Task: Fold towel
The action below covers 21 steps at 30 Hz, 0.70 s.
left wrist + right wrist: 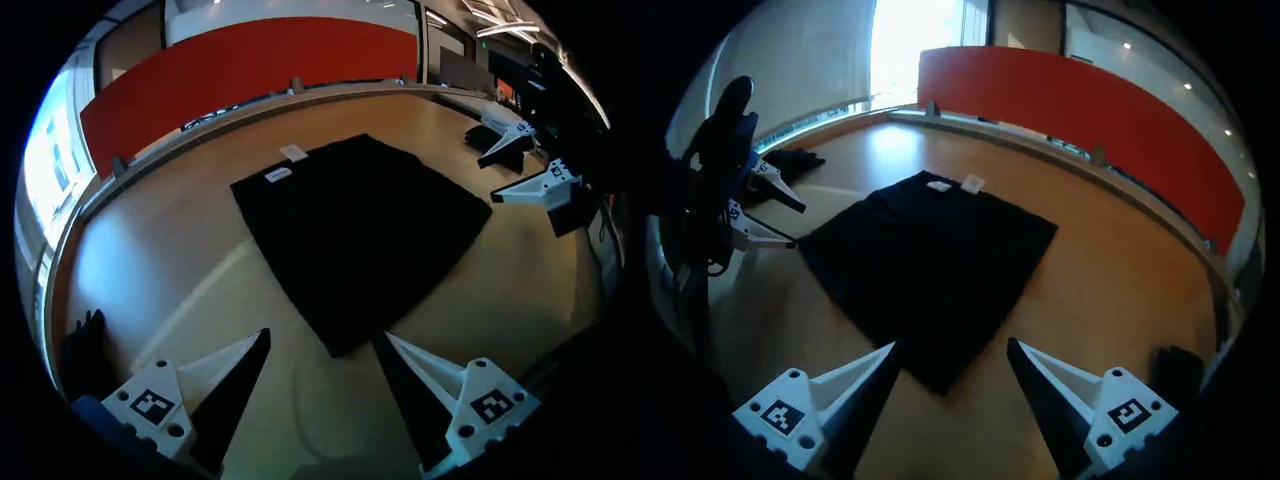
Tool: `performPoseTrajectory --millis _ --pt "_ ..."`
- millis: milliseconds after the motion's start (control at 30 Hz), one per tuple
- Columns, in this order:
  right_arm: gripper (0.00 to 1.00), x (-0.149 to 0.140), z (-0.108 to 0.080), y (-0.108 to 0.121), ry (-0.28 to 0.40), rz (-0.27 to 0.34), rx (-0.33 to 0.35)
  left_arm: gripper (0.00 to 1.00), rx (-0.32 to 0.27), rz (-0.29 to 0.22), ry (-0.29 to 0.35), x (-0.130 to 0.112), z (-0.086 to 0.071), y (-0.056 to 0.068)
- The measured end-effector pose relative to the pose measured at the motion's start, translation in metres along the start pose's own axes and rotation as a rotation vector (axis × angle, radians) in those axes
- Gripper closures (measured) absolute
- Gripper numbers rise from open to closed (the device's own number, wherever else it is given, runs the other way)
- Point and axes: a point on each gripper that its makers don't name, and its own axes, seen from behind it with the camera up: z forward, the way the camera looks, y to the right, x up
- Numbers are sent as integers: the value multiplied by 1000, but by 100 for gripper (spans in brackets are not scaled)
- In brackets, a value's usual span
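**Item 1. Towel**: black, spread flat on the worktop, 1 corner pointing at each camera. 2 small white tags sit at the far edge. A faint line near that edge in the right gripper view may be a fold or a seam; the dark cloth hides which.

**Item 2. Left tongs**: spread wide and empty, hovering just short of the near corner. Neither finger touches cloth.

**Item 3. Right tongs**: likewise spread wide and empty, poised over the corner nearest them.

**Item 4. Surroundings:** a red partition behind the worktop, and a dark bundle well apart from the towel.

**Step in hand (judged):** approach and pinch. No fold looks begun.

**Handling notes:**
- Lower each pair of tongs so that 1 finger slides under the corner and 1 comes down on top.
- Close only once cloth lies between both fingers. A pinch on the very tip will likely slip.
- Take the 2 corners of the same edge so the fold runs straight.
- Lift both together, keeping the edge taut enough to prevent sagging.
- Carry them over to the opposite edge and match corner to corner before letting go.
- Black cloth shows its edges poorly, so check alignment against the pale worktop.
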Motion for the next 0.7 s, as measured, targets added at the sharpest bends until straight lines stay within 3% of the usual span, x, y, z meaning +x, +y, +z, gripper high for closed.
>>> performPoseTrajectory --millis 333,533,700 --pt "2 -19 5 -5 -36 5 11 5 -27 -7 -37 -12 9 7" --pt "8 -23 8 -5 -44 15 14 7 -39 -4 -45 -12 11 11" --pt "13 -28 10 -6 -51 23 20 17 -54 -19 -57 -12 11 14"
